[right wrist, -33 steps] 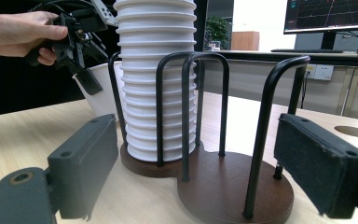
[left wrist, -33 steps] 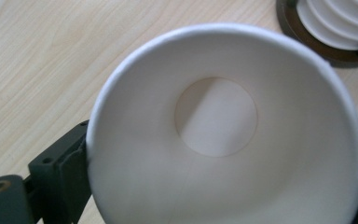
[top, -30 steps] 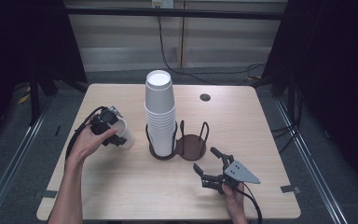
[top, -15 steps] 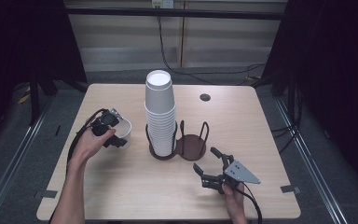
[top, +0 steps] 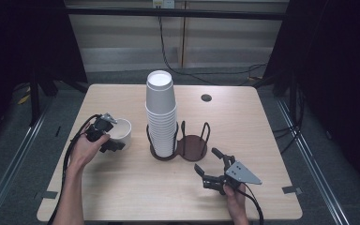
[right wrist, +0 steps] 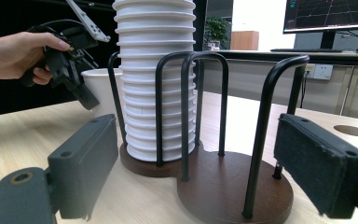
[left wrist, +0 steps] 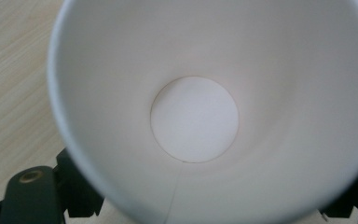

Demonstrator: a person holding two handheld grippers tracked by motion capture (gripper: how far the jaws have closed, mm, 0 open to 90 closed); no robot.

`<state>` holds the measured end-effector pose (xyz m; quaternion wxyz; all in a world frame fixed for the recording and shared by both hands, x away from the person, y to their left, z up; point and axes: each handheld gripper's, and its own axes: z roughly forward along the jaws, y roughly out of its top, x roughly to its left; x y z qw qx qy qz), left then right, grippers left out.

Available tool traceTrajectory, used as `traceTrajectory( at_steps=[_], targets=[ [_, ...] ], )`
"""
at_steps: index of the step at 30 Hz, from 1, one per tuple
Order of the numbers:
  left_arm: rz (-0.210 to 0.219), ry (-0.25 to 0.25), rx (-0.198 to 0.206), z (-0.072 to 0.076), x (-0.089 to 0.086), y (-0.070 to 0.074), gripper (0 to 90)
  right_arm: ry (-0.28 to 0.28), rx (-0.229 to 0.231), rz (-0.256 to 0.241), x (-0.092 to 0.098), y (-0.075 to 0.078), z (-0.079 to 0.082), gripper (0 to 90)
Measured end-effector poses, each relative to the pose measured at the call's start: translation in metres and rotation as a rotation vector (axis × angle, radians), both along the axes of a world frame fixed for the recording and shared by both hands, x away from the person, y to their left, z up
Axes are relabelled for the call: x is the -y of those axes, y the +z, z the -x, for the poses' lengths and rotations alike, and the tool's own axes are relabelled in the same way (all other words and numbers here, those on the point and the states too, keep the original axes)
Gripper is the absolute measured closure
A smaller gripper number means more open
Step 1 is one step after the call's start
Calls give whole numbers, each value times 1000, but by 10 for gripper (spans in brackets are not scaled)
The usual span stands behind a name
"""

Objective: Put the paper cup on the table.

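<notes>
A tall stack of white paper cups (top: 161, 112) stands in the left bay of a dark two-bay wire cup holder (top: 191, 147); the right bay is bare. Left of the stack, my left gripper (top: 108, 136) is shut on a single white cup (top: 122, 133), mouth up, low over the table. The left gripper view looks straight into that empty cup (left wrist: 194, 119), a black jaw on either side. My right gripper (top: 206, 160) stands open just in front of the holder, nothing between its jaws. The right gripper view faces the holder (right wrist: 233, 186), the stack (right wrist: 154, 70) and the held cup (right wrist: 98, 86).
The light wooden table (top: 136, 187) has a round cable hole (top: 206, 98) at the back right. Cables trail from both grippers toward the front edge. Dark floor and black curtains surround the table.
The left gripper has turned the single cup from tilted to upright and brought it lower, a little nearer the stack. The right gripper has stayed put, open.
</notes>
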<state>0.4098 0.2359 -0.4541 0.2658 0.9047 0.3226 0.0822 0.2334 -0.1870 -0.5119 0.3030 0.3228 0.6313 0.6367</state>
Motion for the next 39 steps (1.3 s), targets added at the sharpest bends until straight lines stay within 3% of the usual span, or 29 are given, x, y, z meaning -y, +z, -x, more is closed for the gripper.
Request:
traceTrajectory(
  at_steps=[9, 12, 14, 18, 22, 25, 30, 31, 35, 37, 39],
  targets=[
    [76, 40, 21, 12, -19, -2, 160, -1, 0, 0, 0, 0, 0, 130],
    [79, 86, 56, 17, -21, 3, 157, -2, 0, 0, 0, 0, 0, 130],
    [113, 74, 78, 22, -22, 10, 163, -1, 0, 0, 0, 0, 0, 130],
    [132, 89, 110, 28, -24, 15, 158, -2, -1, 0, 0, 0, 0, 130],
    [225, 106, 142, 42, -31, 13, 159, -2, 0, 0, 0, 0, 0, 129],
    [242, 129, 182, 51, -34, 12, 158, -2, 0, -1, 0, 0, 0, 129],
    [307, 164, 247, 64, -34, 14, 157, -1, 0, -2, 0, 0, 0, 129],
    [334, 172, 272, 68, -33, 15, 157, -1, 1, -1, 0, 0, 0, 129],
    [430, 177, 299, 78, -32, 15, 157, -3, 1, -2, 0, 0, 0, 129],
    [479, 187, 333, 82, -31, 12, 157, -3, 1, -2, 0, 0, 0, 129],
    [546, 181, 335, 87, -29, 9, 157, -5, 0, -1, 0, 0, 0, 129]
  ],
)
